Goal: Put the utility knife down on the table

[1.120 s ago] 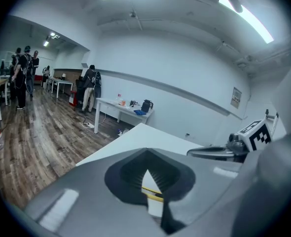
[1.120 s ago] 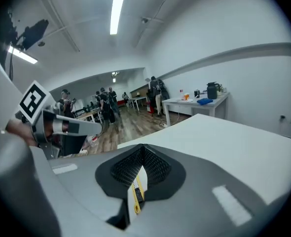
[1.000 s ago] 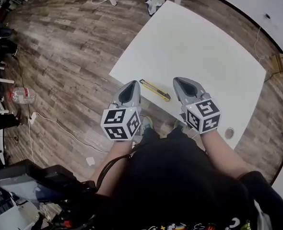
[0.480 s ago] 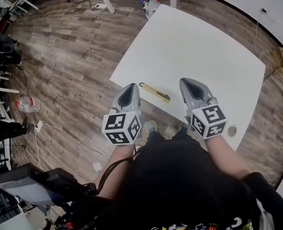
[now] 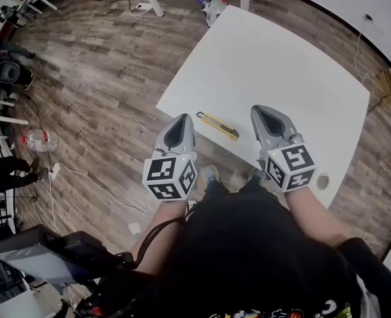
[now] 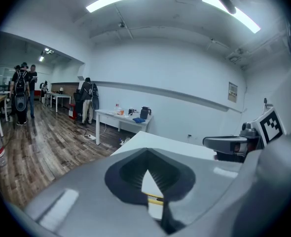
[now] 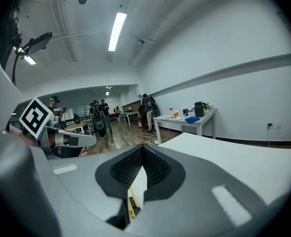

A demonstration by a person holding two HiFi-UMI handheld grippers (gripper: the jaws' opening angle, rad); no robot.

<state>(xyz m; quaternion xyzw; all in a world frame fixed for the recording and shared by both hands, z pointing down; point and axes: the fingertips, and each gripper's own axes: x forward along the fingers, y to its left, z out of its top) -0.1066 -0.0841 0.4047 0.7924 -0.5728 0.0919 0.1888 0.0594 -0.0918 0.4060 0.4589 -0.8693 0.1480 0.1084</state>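
Observation:
A yellow and black utility knife (image 5: 217, 125) lies flat on the white table (image 5: 281, 65), close to its near edge. It sits between my two grippers and touches neither. My left gripper (image 5: 176, 131) hovers over the table's edge, left of the knife, shut and empty. My right gripper (image 5: 269, 121) is above the table, right of the knife, also shut and empty. In the left gripper view a bit of the knife (image 6: 155, 199) shows past the left gripper (image 6: 150, 181). The knife (image 7: 132, 205) also shows below the right gripper (image 7: 138, 181).
A small round object (image 5: 323, 181) lies by the table's near right corner. On the wooden floor are a water bottle (image 5: 36, 140), cables (image 5: 96, 184) and a bundle (image 5: 215, 5) by the far corner. People (image 5: 3, 71) stand at the far left. Another table (image 6: 126, 118) with a kettle stands farther off.
The knife lies still on the table. Both grippers hold almost the same places; only the head view has shifted slightly.

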